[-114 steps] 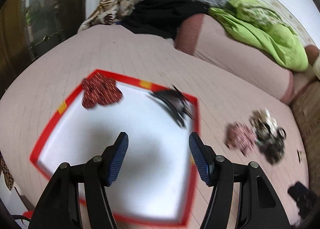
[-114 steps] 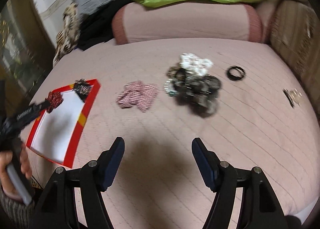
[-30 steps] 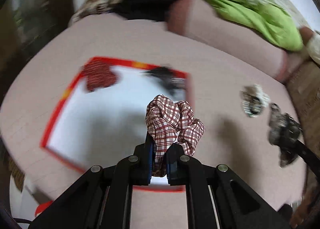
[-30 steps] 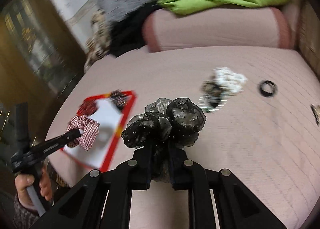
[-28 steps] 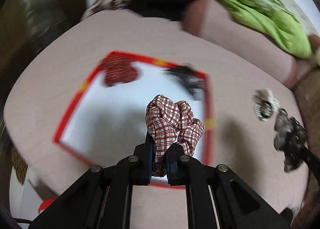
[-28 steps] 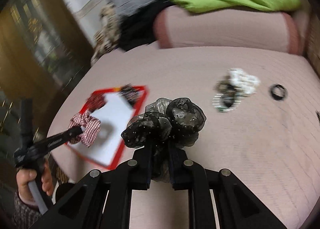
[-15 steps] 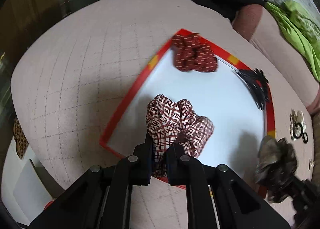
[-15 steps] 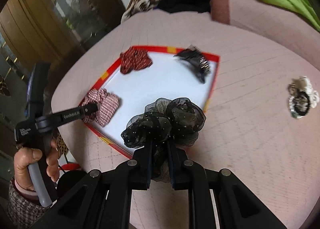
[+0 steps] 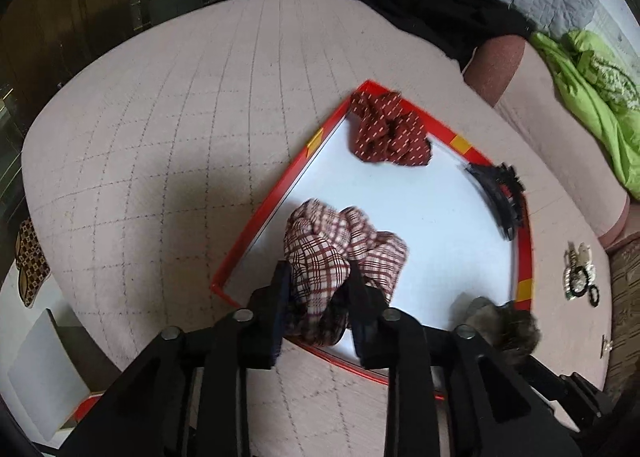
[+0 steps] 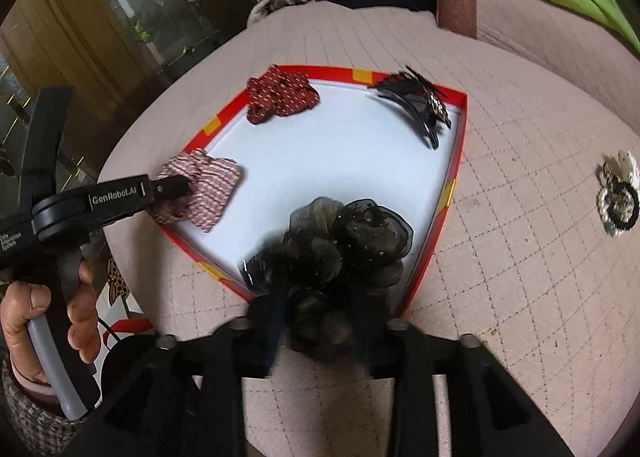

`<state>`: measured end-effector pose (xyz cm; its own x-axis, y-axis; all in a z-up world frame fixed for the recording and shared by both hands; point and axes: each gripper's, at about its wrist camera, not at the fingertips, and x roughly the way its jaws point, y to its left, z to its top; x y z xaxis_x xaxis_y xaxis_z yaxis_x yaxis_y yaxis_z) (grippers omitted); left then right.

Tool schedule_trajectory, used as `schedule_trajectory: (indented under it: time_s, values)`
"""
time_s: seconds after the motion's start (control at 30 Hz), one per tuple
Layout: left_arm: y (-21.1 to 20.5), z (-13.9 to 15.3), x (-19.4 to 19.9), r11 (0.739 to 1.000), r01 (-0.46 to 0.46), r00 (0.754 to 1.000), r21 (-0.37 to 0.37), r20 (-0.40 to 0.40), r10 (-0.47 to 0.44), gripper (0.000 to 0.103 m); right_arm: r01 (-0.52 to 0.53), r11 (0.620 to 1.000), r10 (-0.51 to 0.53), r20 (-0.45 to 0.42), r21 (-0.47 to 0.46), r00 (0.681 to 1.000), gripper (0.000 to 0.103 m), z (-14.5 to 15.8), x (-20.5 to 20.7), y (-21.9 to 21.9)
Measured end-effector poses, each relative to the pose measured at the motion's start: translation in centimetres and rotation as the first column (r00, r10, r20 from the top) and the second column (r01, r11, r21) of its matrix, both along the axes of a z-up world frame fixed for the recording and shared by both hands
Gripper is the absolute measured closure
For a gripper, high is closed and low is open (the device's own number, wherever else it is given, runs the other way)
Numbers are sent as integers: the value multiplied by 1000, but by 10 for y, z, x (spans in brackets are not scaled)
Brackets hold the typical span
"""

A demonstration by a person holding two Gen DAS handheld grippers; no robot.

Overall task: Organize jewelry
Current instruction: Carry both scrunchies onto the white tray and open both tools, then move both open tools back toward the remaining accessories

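Note:
A white tray with a red rim [image 9: 276, 199] [image 10: 434, 225] lies on the pink quilted bed. My left gripper [image 9: 320, 285] [image 10: 172, 187] is at the tray's near left corner; its jaws are opening, and a plaid scrunchie [image 9: 340, 253] [image 10: 208, 185] sags onto the tray between them. My right gripper [image 10: 320, 309] is over the near right corner; its jaws are opening too, with a black gauze scrunchie [image 10: 348, 249] [image 9: 500, 321] loose between the blurred fingers. A dark red scrunchie [image 9: 390, 137] [image 10: 280, 95] and a black claw clip [image 9: 498, 197] [image 10: 420, 105] lie at the tray's far side.
A small heap of jewellery and hair ties [image 10: 618, 197] [image 9: 580, 277] sits on the bed to the right of the tray. A pink bolster [image 10: 520, 17], a green blanket [image 9: 588, 97] and piled clothes lie behind. A person's hand [image 10: 48, 309] holds the left gripper; the bed edge drops off at left.
Both grippers travelled from the bed over to the tray, each carrying its scrunchie. Their jaws, shut before, have now spread, and both scrunchies have slumped down.

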<state>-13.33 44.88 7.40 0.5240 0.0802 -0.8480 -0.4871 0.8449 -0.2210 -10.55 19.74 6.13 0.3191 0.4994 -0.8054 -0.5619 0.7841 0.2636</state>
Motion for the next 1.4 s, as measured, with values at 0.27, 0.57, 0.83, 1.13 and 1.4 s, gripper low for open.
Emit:
schedule_trajectory:
  time_s: [0.27,0.57,0.83,1.13,1.4]
  values:
    - [-32,38,-20,998,21,997,52,74,-24,63,-16,1000,15,92,18,996,47,28,-24,-17]
    - [-94,62,-29,983,134,986,126,78,-144,33,104,993,-108,89,53,990,46,34,-33,-91]
    - [-152,78,-43,960,226,960,166,128,-248,16,288,955,-293,84,63,952,43,33,-41,-188]
    - [-228,80,-45,894,379,913,239,61,-404,16,494,866,-500,72,79,863,42,28,-51,-300]
    - [-275,77,-35,855,481,868,196,29,-495,16,600,794,-607,74,95,791,38,29,-64,-366]
